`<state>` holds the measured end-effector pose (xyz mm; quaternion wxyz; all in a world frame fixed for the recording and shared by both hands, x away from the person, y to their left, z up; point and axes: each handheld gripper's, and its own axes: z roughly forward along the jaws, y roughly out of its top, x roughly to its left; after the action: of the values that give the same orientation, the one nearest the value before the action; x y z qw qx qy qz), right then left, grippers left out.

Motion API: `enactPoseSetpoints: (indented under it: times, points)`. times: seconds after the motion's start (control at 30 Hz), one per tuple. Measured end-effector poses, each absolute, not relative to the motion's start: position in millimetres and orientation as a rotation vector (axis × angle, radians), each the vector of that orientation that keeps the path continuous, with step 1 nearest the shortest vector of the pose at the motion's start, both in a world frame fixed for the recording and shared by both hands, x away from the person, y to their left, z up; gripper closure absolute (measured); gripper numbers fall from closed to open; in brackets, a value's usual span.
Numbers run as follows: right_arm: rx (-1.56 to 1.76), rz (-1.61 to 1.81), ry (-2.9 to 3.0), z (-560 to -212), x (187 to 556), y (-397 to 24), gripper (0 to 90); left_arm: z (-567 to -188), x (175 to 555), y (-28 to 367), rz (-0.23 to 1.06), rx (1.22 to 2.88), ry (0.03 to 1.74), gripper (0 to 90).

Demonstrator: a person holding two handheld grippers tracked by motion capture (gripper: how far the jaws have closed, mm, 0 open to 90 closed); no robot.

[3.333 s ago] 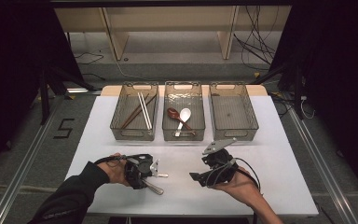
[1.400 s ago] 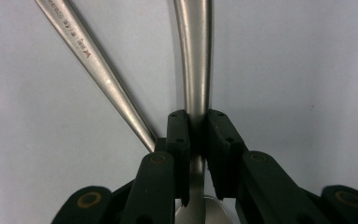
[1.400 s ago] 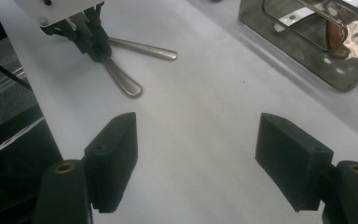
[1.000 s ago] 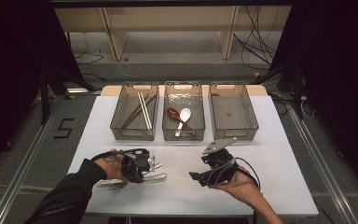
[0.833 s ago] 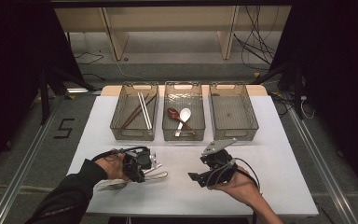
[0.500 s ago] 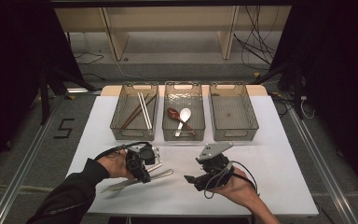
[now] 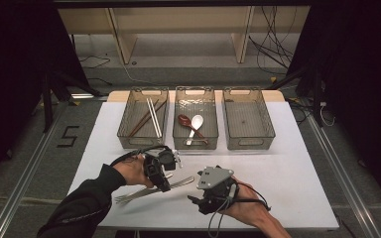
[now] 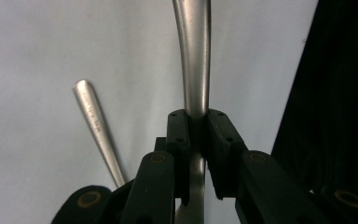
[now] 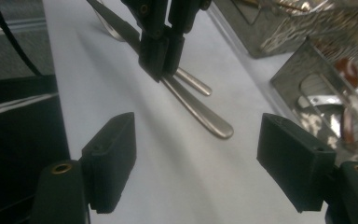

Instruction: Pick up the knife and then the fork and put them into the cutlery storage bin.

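Steel fork [image 7: 174, 184] pinched at handle by left gripper [image 7: 162, 183], jaws nearly shut on it; handle end [image 9: 214, 126] near desk [image 7: 297, 173], low over white top. Second steel utensil [image 8: 98, 130] lying flat just beside, handle roughly alongside. Right gripper [image 9: 200, 163] near front edge, jaws wide apart, nothing between, aimed at held handle. Three clear bins across far side: left bin [image 7: 129, 141] with chopsticks [image 7: 153, 116], middle bin [image 7: 194, 143] with white spoon [image 7: 195, 123] and brown spoon [image 7: 186, 120], right bin [image 7: 248, 141].
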<state>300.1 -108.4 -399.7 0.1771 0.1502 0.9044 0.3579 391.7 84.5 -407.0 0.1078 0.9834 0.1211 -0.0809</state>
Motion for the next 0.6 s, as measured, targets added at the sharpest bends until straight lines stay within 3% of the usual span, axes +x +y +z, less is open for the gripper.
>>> enactPoseSetpoints:
  times: [0.6]
  points:
    - [0.086,0.708,2.422,-417,281,-78,34.2,-399,390,82,-0.193,2.831,0.385,79.6]
